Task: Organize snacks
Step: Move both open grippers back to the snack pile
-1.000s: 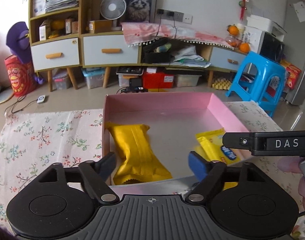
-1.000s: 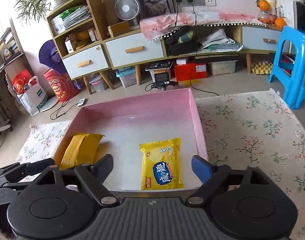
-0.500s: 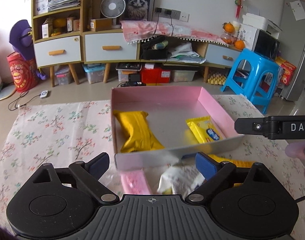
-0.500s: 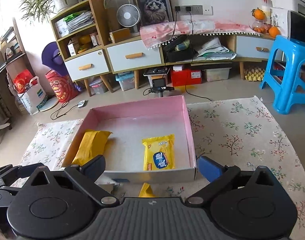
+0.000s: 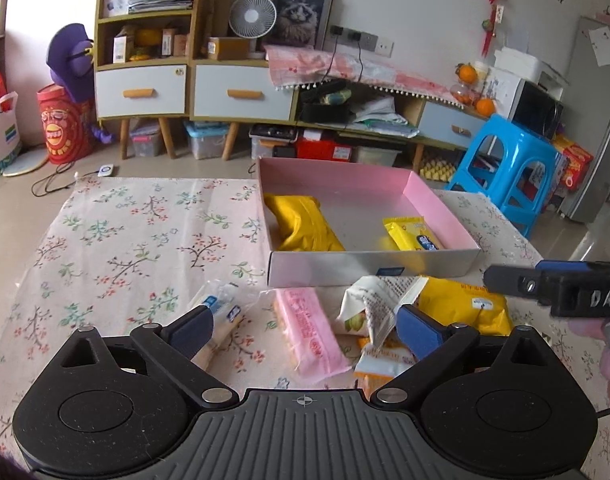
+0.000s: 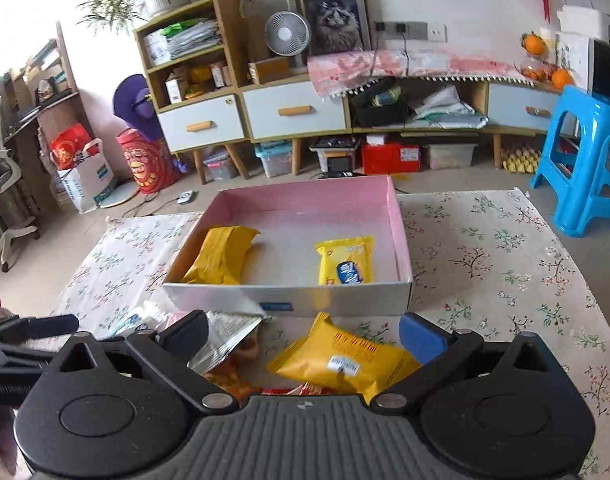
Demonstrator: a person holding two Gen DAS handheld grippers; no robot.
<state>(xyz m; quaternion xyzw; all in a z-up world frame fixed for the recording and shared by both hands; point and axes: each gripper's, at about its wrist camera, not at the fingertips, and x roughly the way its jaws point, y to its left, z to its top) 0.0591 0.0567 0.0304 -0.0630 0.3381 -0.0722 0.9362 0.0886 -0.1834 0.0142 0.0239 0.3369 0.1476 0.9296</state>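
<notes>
A pink box [image 5: 441, 208] [image 6: 399, 236] stands on the flowered tablecloth and holds a plain yellow bag [image 5: 305, 222] [image 6: 221, 254] at its left and a yellow packet with a blue logo [image 5: 413, 234] [image 6: 347, 260] at its right. In front of the box lie loose snacks: a pink packet [image 5: 311, 328], a clear packet [image 5: 221, 308], a white printed packet [image 5: 379, 300] [image 6: 225, 338] and a yellow bag [image 5: 465, 308] [image 6: 345, 362]. My left gripper [image 5: 303, 326] is open and empty above them. My right gripper [image 6: 303, 334] is open and empty above the yellow bag.
The flowered tablecloth [image 5: 137, 240] [image 6: 497, 256] covers the table. Behind it are cabinets with drawers [image 5: 233, 92], storage bins on the floor and a blue plastic stool [image 5: 509, 168] [image 6: 585, 160] at the right. The right gripper shows at the right edge of the left wrist view [image 5: 553, 286].
Both grippers have pulled back from over the box towards the near edge. The loose snacks in front of the box have come into view. Both stay open.
</notes>
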